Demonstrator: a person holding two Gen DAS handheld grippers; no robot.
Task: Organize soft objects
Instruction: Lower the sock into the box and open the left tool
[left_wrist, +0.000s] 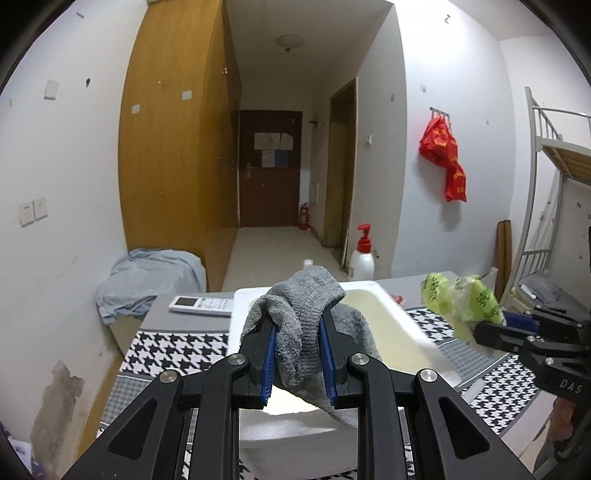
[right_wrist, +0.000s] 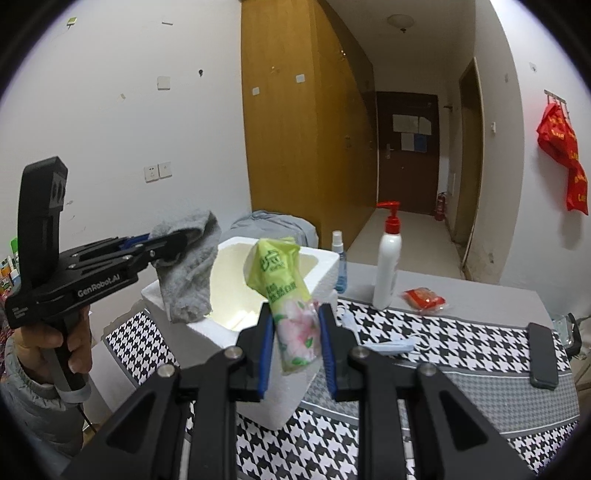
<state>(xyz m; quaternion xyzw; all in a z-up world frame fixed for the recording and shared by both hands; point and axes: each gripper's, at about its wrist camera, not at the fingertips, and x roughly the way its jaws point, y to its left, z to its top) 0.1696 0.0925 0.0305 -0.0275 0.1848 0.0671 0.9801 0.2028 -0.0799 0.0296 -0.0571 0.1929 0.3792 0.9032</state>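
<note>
My left gripper (left_wrist: 297, 325) is shut on a grey sock (left_wrist: 306, 314) and holds it above the near rim of a white foam box (left_wrist: 413, 328). In the right wrist view the left gripper (right_wrist: 162, 247) holds the sock (right_wrist: 188, 273) over the box's left wall (right_wrist: 192, 328). My right gripper (right_wrist: 295, 317) is shut on a green tissue pack (right_wrist: 288, 291) with a pink flower print, held above the box. The pack also shows in the left wrist view (left_wrist: 461, 299), right of the box.
The box stands on a houndstooth cloth (right_wrist: 443, 339) over a table. On it are a white pump bottle (right_wrist: 386, 266), a small blue spray bottle (right_wrist: 338, 262), a red packet (right_wrist: 424, 299), a black phone (right_wrist: 543, 354) and a remote (left_wrist: 201, 304). A cloth-covered object (left_wrist: 147, 280) stands at left.
</note>
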